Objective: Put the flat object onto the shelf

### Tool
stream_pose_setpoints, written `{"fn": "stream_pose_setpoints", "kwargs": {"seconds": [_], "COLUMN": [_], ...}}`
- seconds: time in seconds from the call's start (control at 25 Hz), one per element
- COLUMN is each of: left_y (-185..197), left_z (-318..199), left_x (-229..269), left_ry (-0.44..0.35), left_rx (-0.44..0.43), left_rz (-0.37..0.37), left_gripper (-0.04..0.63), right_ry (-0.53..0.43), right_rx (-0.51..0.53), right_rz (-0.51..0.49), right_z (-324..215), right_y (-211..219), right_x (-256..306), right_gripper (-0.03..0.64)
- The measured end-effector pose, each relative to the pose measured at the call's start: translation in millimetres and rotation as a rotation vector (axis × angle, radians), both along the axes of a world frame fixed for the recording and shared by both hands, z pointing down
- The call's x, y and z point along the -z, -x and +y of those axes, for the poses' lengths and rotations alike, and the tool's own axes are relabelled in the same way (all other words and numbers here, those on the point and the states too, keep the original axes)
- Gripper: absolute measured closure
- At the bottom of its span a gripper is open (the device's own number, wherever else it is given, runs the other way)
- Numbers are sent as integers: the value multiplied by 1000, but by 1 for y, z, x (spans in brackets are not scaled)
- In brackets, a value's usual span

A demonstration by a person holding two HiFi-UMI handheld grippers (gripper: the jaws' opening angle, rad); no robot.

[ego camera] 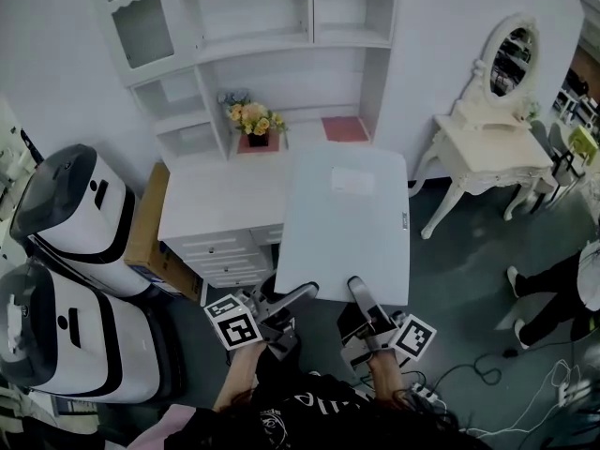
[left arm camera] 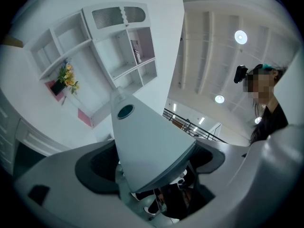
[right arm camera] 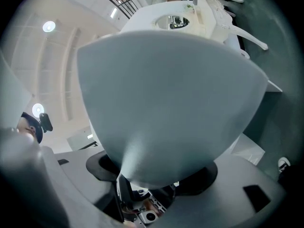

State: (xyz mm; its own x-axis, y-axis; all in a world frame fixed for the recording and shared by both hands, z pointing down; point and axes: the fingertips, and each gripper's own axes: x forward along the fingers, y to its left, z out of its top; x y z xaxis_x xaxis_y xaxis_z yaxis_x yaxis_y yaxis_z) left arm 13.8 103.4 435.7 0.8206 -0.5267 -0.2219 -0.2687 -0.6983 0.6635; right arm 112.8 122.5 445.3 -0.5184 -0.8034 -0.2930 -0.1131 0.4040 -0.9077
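Note:
The flat object (ego camera: 349, 223) is a large pale grey board, held out level in front of the white shelf unit (ego camera: 281, 54) and over its desk top (ego camera: 211, 200). My left gripper (ego camera: 307, 292) is shut on the board's near edge toward the left corner. My right gripper (ego camera: 354, 284) is shut on the same edge further right. In the left gripper view the board (left arm camera: 147, 141) runs out from the jaws, with a dark round mark on it, and the shelf (left arm camera: 114, 56) lies beyond. In the right gripper view the board (right arm camera: 166, 99) fills most of the picture.
A flower pot (ego camera: 255, 120) and pink panels (ego camera: 344, 128) sit in the shelf's lower bay. Drawers (ego camera: 225, 251) lie under the desk top, a cardboard box (ego camera: 150, 228) beside them. Two white-and-black machines (ego camera: 66, 204) stand left. A dressing table (ego camera: 492, 143), a person's legs (ego camera: 562, 289) and floor cables (ego camera: 487, 373) are right.

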Motion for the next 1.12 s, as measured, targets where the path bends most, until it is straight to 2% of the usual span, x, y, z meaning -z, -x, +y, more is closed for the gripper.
{"fn": "stream_pose_setpoints", "kwargs": {"seconds": [0.2, 0.48, 0.8, 1.12], "left_y": [4, 25, 37, 43], "left_z": [-42, -129, -230, -300], "left_x": [-5, 5, 30, 45], "left_ry": [7, 13, -20, -54], "left_rx": [-18, -46, -123, -220], "left_rz": [15, 34, 44, 49], "left_gripper": [155, 155, 155, 155], "right_ry": [8, 21, -4, -47], "right_rx": [-25, -58, -119, -186], "right_rz": [10, 9, 26, 60], "right_z": [-40, -123, -217, -281], "right_y": [4, 26, 40, 50], "right_x": [-5, 5, 29, 49], "right_gripper": [299, 299, 299, 299]}}
